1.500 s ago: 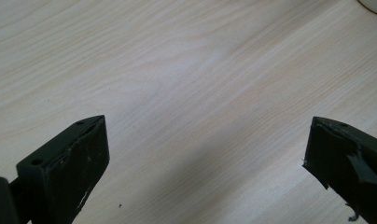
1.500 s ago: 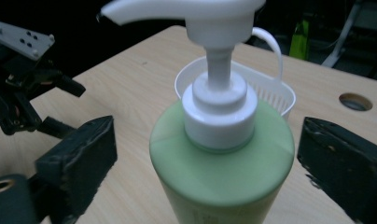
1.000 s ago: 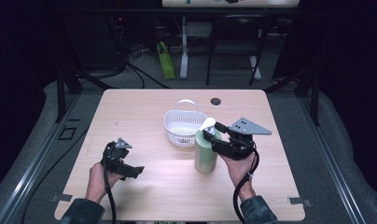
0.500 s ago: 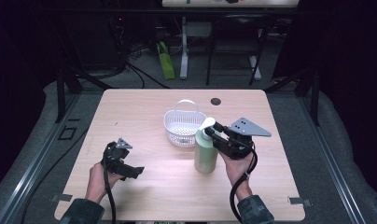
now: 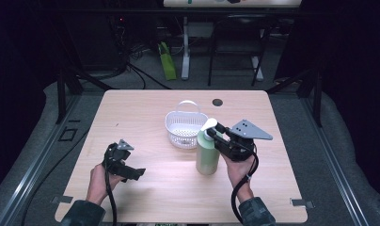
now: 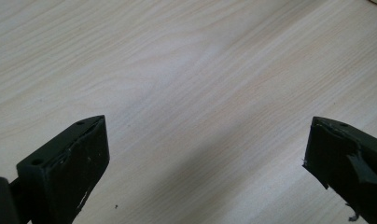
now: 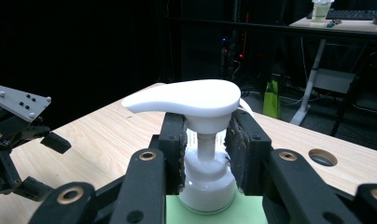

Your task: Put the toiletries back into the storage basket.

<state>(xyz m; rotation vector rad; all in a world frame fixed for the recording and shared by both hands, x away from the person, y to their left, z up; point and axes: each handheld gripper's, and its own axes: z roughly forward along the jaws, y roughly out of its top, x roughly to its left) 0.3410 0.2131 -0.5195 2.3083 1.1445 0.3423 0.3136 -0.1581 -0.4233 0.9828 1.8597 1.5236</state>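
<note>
Jaws of the right gripper (image 7: 206, 154) have just closed level on the soap bottle's (image 5: 207, 155) white collar (image 7: 206, 179).

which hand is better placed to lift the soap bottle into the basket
Right. The right gripper is already shut on the white collar of the green pump bottle, which stands just beside the white basket. The left gripper sits open, off to the table's left side.

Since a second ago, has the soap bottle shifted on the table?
No. The soap bottle stands at the same spot beside the white basket, right gripper shut on its neck.
</note>
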